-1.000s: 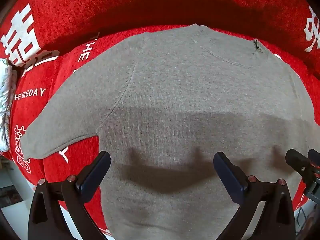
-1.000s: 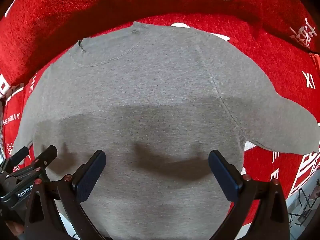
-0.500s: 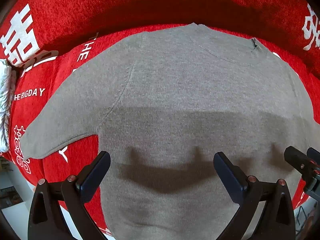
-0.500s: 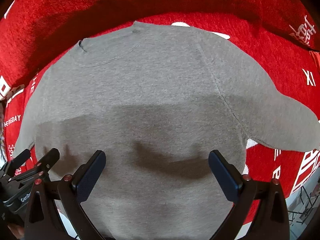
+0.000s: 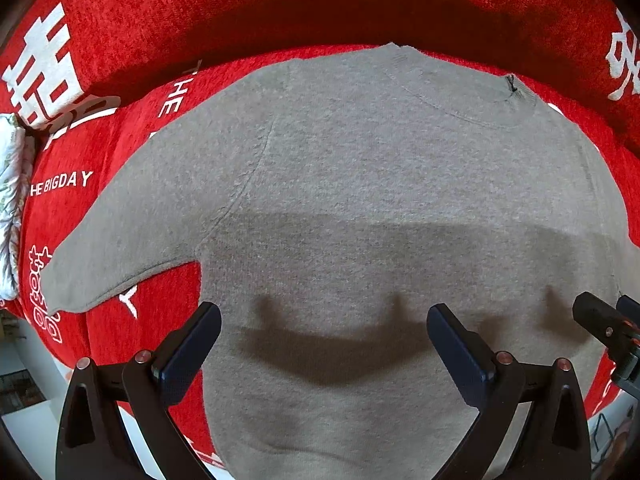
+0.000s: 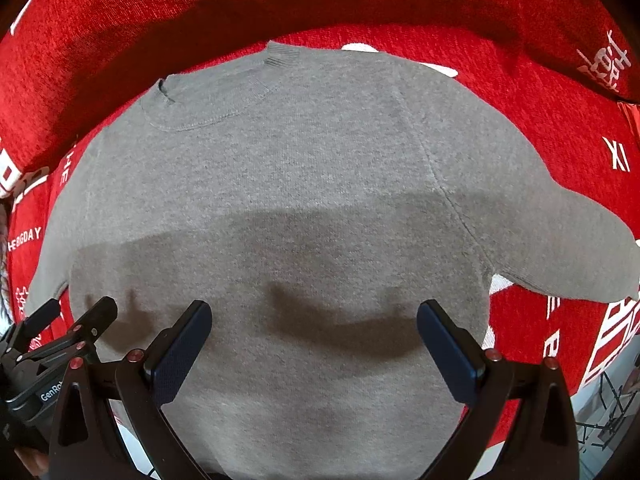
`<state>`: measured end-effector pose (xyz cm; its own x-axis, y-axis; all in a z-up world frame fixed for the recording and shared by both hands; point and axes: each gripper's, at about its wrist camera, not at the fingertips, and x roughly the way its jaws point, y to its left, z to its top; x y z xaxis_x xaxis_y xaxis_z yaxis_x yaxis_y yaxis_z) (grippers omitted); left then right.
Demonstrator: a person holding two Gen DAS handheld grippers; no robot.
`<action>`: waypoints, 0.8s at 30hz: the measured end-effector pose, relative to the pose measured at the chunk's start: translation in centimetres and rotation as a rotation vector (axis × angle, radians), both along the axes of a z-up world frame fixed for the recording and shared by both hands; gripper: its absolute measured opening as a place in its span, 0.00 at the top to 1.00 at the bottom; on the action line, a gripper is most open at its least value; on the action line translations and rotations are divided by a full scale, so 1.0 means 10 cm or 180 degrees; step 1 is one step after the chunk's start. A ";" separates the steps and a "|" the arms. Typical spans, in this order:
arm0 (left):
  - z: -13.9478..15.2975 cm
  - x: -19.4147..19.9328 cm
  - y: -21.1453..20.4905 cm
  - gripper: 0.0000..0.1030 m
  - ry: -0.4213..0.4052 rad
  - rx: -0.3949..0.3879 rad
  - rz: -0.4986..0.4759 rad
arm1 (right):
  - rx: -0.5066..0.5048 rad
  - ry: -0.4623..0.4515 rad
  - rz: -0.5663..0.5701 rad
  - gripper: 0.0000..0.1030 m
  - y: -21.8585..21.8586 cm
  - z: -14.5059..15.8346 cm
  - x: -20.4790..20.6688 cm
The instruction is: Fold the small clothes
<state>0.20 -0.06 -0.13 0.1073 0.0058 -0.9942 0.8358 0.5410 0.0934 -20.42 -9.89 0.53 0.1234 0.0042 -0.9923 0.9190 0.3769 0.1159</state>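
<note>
Both fingers of the left hand-held gripper point(image 5: 322, 344) are seen spread wide in the left wrist view, with nothing held between them. They are poised over the lower body of a grey sweater point(image 5: 360, 208), which is laid flat, neckline away from the camera, on a red cover point(image 5: 120, 40) printed with white lettering. One sleeve is stretched out to the left onto the red cloth. The gripper's shadow is cast across the knit. At the right edge the tip of the right hand-held gripper point(image 5: 612, 320) is glimpsed beside the sweater's hem side. A pale patterned cloth point(image 5: 12, 208) is seen at the far left.

From the right wrist view, the right hand-held gripper point(image 6: 314, 342) is likewise shown wide open and empty above the sweater point(image 6: 300, 168), whose other sleeve is extended to the right. The left hand-held gripper point(image 6: 76, 320) is visible at the lower left, its fingers parted. The red cover point(image 6: 520, 92) is seen all round the garment.
</note>
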 end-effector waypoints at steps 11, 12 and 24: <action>0.00 0.01 0.01 0.00 0.0075 0.0019 -0.0009 | 0.0033 -0.0008 -0.0001 0.01 0.01 0.00 0.02; 0.01 0.00 0.01 0.00 0.0069 0.0009 -0.0012 | 0.0032 -0.0005 0.0008 0.01 0.01 0.00 0.03; 0.01 -0.01 0.02 0.00 -0.0061 0.0012 -0.0004 | 0.0019 -0.0004 0.0024 0.01 0.01 0.01 0.03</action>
